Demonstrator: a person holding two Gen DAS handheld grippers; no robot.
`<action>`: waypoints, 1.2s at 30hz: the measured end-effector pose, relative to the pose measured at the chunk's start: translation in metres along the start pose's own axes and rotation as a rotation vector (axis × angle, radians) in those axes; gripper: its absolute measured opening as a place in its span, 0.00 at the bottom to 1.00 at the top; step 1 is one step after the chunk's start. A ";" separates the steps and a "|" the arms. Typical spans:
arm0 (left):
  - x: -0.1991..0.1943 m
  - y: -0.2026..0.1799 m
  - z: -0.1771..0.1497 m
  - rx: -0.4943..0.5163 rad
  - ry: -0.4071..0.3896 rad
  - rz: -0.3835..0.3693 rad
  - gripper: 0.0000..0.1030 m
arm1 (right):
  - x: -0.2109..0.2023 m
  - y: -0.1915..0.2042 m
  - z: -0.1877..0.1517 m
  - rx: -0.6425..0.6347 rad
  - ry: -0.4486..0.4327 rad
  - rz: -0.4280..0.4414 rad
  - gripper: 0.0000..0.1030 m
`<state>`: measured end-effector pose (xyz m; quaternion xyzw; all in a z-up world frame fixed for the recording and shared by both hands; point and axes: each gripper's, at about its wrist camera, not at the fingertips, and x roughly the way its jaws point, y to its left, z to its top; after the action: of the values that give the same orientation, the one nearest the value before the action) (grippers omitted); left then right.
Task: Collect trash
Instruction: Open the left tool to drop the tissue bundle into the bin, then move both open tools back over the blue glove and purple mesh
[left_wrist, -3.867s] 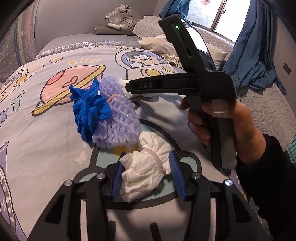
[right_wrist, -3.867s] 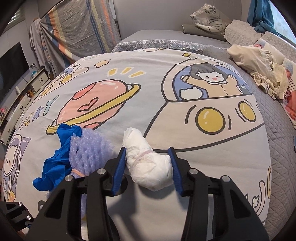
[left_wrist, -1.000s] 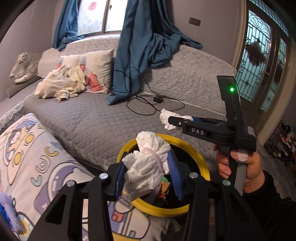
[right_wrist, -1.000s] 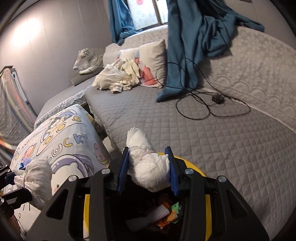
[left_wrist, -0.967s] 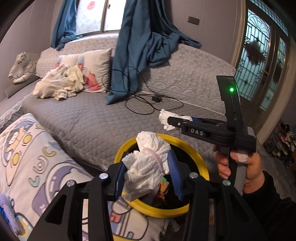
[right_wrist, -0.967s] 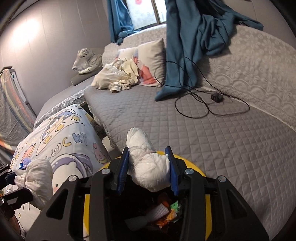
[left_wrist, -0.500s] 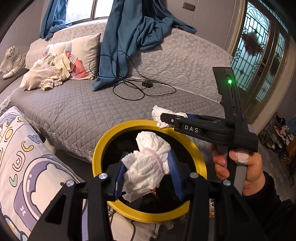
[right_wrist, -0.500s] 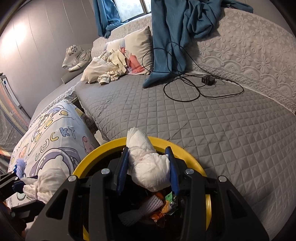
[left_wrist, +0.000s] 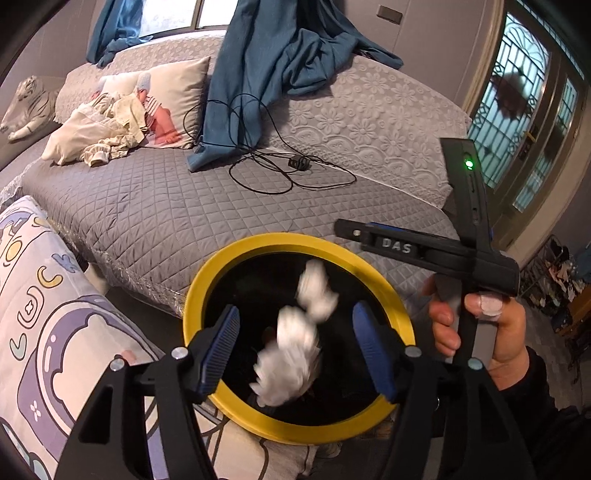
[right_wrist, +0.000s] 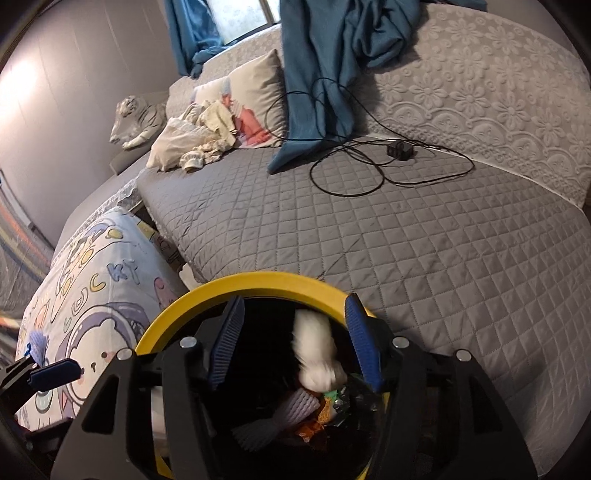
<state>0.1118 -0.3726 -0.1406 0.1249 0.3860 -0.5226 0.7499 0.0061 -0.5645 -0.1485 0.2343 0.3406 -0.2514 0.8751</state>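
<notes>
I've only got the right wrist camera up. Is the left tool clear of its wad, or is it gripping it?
Observer: It's clear. The left tool has just been opening its jaws. The white wad hangs loose and blurred between them, above the yellow-rimmed bin.
Operator: What's off to the right of the bin, past my frame?
Observer: A glass-panelled door with a patterned grille.

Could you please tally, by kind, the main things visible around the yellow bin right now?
White tissue wads, falling free: 2
Yellow-rimmed bin: 1
Open tongs, left and right: 2
Blue curtain: 1
Black cable: 1
Total: 7
</notes>
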 end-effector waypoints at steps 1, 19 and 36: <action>-0.001 0.003 0.000 -0.008 -0.001 0.003 0.59 | -0.001 -0.002 0.000 0.005 -0.002 -0.001 0.52; -0.088 0.123 -0.015 -0.191 -0.114 0.266 0.59 | -0.023 0.093 0.011 -0.159 -0.057 0.174 0.52; -0.197 0.250 -0.109 -0.443 -0.156 0.550 0.60 | -0.015 0.298 -0.041 -0.470 0.052 0.451 0.52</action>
<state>0.2519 -0.0672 -0.1282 0.0183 0.3836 -0.2128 0.8984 0.1556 -0.3095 -0.0937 0.1016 0.3511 0.0406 0.9299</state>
